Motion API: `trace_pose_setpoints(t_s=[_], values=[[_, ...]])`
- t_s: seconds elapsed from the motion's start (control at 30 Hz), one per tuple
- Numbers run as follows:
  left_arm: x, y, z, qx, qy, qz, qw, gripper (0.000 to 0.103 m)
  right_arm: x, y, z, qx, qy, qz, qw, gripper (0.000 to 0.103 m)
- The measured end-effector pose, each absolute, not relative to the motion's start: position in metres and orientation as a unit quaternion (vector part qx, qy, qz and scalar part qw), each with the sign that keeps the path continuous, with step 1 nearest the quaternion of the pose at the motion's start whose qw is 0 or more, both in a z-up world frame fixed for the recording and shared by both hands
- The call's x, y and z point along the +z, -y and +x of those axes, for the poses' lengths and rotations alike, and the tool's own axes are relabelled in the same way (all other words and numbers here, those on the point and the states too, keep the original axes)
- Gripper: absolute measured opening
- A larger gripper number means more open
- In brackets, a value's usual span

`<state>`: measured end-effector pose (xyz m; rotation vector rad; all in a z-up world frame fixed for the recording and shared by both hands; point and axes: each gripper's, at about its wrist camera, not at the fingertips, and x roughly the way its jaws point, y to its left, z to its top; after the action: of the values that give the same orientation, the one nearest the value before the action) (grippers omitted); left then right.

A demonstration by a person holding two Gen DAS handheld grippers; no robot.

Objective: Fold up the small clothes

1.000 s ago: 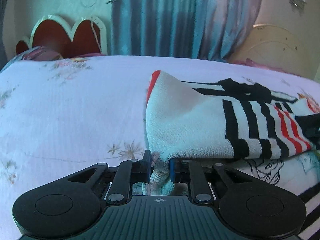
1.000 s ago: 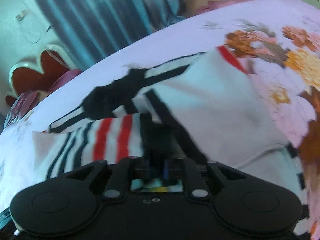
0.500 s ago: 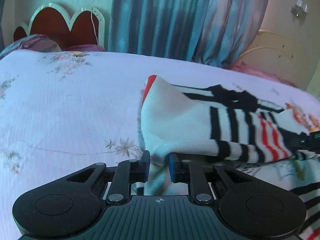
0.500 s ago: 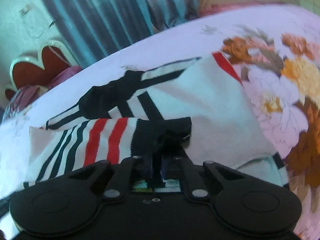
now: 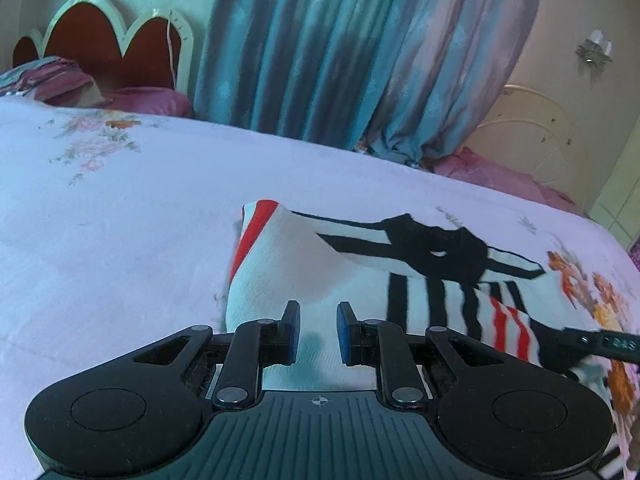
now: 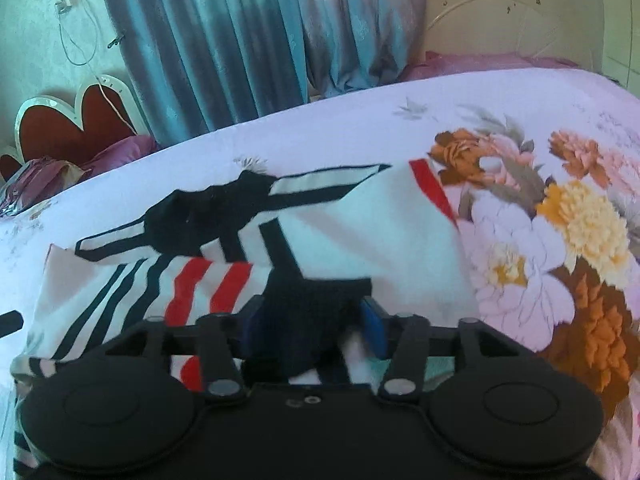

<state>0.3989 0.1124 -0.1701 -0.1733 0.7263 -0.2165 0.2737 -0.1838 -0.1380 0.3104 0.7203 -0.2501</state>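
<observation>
The striped knit garment point(image 5: 400, 280) is lying on the bed point(image 5: 120, 240), spread across the floral bedsheet point(image 6: 560, 220) and well short of the headboard point(image 5: 100, 44) end. The left hand-held gripper point(image 5: 318, 332) is hovering over the plain white part near the garment's left edge, its jaws standing apart with nothing between them. Over on the other side, the right hand-held gripper point(image 6: 312, 332) is showing its jaws spread wide, with the dark cuff point(image 6: 316, 304) lying in the gap; whether the pads are pressing on it is hard to tell, but it looks loose.

This piece is looking light, soft and floppy, a ribbed knit that is going to sag and bunch wherever it is not supported. It is not fragile and not slippery, so a firm pinch should be safe. The best places to take hold are looking like the thicker parts: the dark cuff, the red-trimmed hem point(image 5: 256, 224), or the folded corner at the near left.
</observation>
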Motion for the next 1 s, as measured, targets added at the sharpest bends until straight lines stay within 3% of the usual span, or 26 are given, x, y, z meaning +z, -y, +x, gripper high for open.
trace_pose_setpoints(t_s=[0.17,0.23,0.33,0.43,0.63,0.87,1.0], values=[[-0.19,-0.106,0.435,-0.09,-0.373,-0.091,0.919,0.018,-0.154,0.196,0.288,-0.138,-0.371,0.163,0.904,0.051],[-0.201,-0.106,0.448,-0.081,-0.379,-0.092,0.917,0.018,-0.16,0.195,0.293,-0.133,-0.379,0.162,0.901,0.043],[-0.213,-0.11,0.462,-0.061,-0.376,-0.103,0.919,0.017,-0.159,0.188,0.297,-0.123,-0.375,0.149,0.907,0.021],[-0.216,-0.113,0.47,-0.05,-0.364,-0.101,0.924,0.017,-0.158,0.18,0.303,-0.109,-0.375,0.131,0.911,0.015],[-0.218,-0.12,0.489,-0.023,-0.359,-0.116,0.926,0.017,-0.165,0.178,0.309,-0.128,-0.373,0.083,0.915,0.015],[-0.201,-0.115,0.476,-0.044,-0.356,-0.097,0.928,0.018,-0.138,0.176,0.299,-0.127,-0.324,0.066,0.935,0.029],[-0.203,-0.109,0.483,-0.045,-0.359,-0.094,0.927,0.018,-0.131,0.166,0.304,-0.101,-0.317,0.063,0.941,0.03]])
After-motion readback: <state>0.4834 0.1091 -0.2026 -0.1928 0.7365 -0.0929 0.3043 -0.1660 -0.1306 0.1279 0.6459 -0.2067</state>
